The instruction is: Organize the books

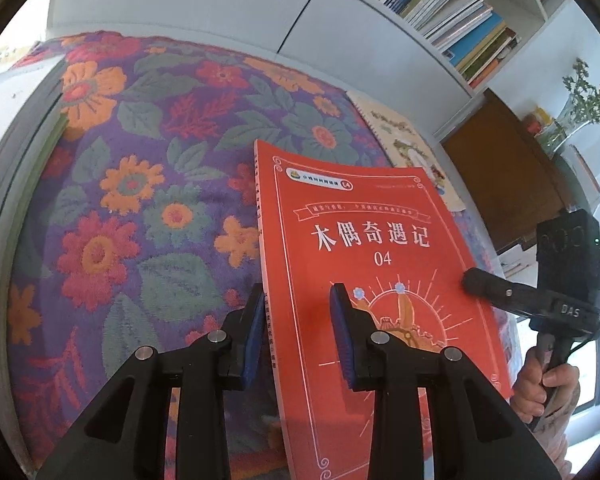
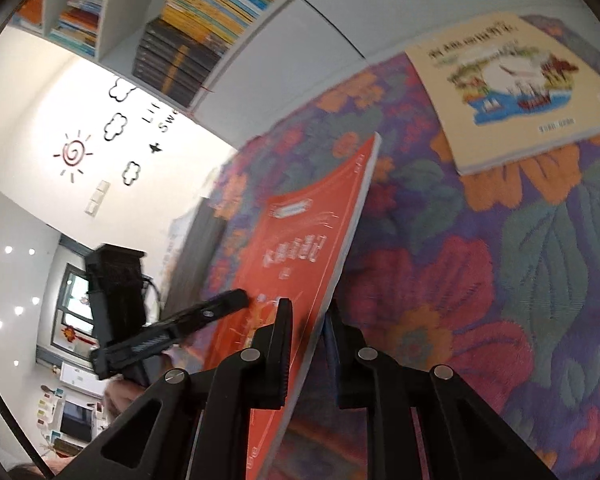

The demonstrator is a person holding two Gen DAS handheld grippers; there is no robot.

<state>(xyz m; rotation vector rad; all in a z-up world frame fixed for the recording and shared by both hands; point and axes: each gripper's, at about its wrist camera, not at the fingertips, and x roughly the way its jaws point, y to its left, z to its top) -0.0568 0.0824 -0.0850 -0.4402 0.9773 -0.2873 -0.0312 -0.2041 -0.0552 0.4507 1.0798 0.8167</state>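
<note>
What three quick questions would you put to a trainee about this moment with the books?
1. True or false: the cream picture book is held in a gripper.
2. Which number is printed under the title on the red book? A 02, B 04, C 07.
3. Fill in: the fingers of the left gripper and of the right gripper each straddle an edge of the ___.
Key: 1 false, the cream picture book lies flat on the floral cloth. 2 B. 3 red book.
</note>
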